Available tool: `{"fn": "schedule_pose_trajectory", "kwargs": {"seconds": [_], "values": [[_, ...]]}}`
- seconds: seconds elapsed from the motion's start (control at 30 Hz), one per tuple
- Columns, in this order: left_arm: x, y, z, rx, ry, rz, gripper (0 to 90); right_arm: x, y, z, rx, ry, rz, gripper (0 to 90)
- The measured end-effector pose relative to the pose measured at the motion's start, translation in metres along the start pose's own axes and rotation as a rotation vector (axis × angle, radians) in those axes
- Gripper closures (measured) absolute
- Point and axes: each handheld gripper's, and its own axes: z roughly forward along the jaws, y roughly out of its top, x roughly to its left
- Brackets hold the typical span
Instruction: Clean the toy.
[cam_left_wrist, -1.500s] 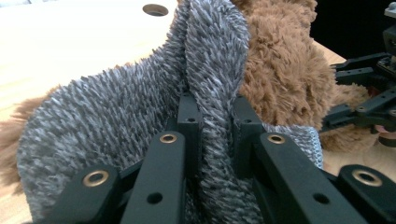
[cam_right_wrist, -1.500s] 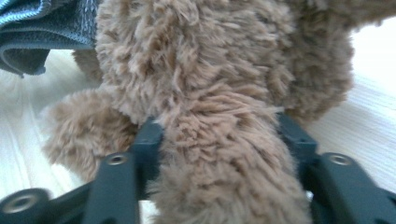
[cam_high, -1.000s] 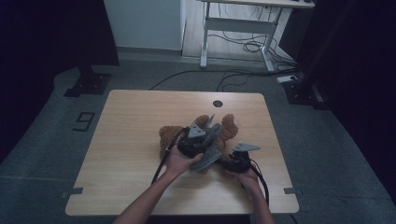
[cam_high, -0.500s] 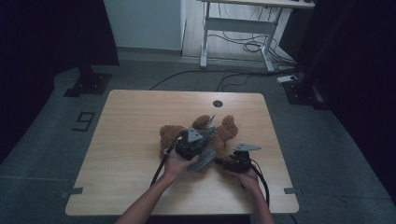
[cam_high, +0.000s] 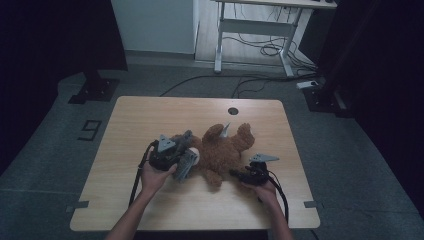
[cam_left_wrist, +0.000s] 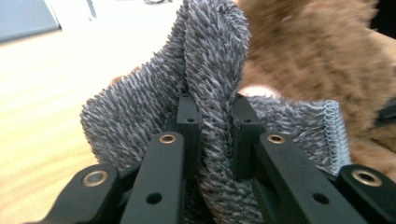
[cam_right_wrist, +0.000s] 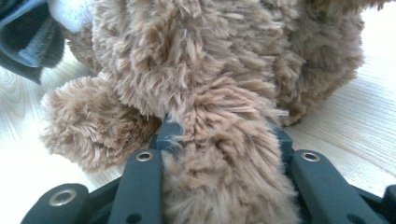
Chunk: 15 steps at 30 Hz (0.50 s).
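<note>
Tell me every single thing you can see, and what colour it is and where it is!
Fluffy brown teddy bear: one, brown, lying near the middle of the table.
Fuzzy grey cloth: one, grey, by the bear's left side, pinched in the left gripper.
Light wooden table: one, pale wood, centre of the room, small round hole near its far edge.
White metal desk frame: one, white, on the floor beyond the table, cables under it.
Left gripper: one, black, shut on the cloth.
Right gripper: one, black, shut on a furry limb of the bear.
Person's hands: two, at the near table edge.
</note>
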Motion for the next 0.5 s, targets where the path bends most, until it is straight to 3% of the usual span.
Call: {"fn": "schedule_pose_trajectory", "kwargs": {"seconds": [0.07,0.43,0.47,0.5], "values": [[0.008,-0.003,0.002,0.007,-0.002,-0.03,77.3,0.0,0.0,0.0,-0.002,0.001,0.001,61.5],[0.038,-0.023,0.015,0.097,0.037,-0.1,77.7,0.0,0.0,0.001,-0.004,0.008,0.009,61.5],[0.044,-0.033,0.024,0.163,0.045,-0.11,77.8,0.0,-0.001,0.001,-0.002,0.007,0.007,61.6],[0.045,-0.039,0.028,0.177,0.032,-0.125,77.8,-0.001,-0.001,0.001,-0.001,0.008,0.008,61.6]]}}
